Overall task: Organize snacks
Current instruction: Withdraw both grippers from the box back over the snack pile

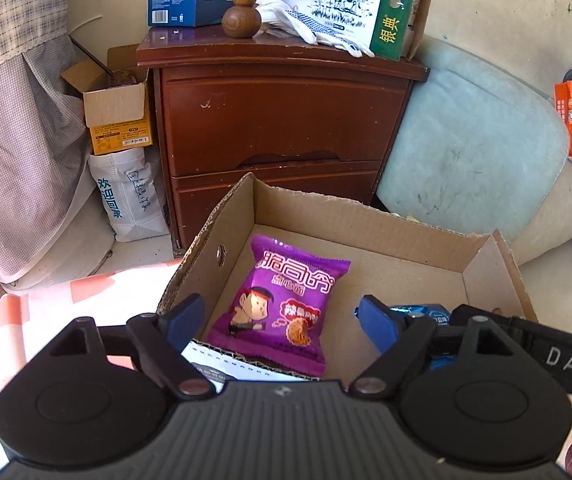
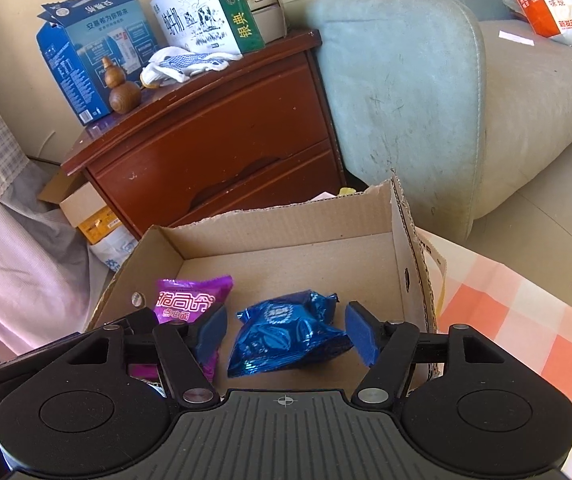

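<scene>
The left claw [image 1: 282,324] stands wide, its blue pads [image 1: 184,318] clear of everything. The purple snack packet [image 1: 282,304] lies flat on the box floor right between and just ahead of those pads, touching neither. Its near edge overlaps the box's near rim. To the right of this claw, part of the blue foil packet [image 1: 426,312] shows behind the right pad.

The right claw [image 2: 284,332] is partly spread and grips nothing. The blue foil packet [image 2: 290,336] sits crumpled on the cardboard floor between its pads [image 2: 360,332], with a gap on each side. The purple snack packet [image 2: 190,300] lies just beyond its left pad, near the blue one.

Both packets rest inside the open cardboard box [image 2: 286,220], whose far half is bare. The box stands on a bench with a pink and white checked cover [image 2: 526,320]. Farther out, beyond the box, stands a red-brown nightstand [image 1: 282,120] carrying a milk carton [image 1: 338,0], a wooden gourd [image 1: 242,12] and white gloves [image 1: 306,24]. A pale green cushion [image 2: 398,80] lies to its right.
</scene>
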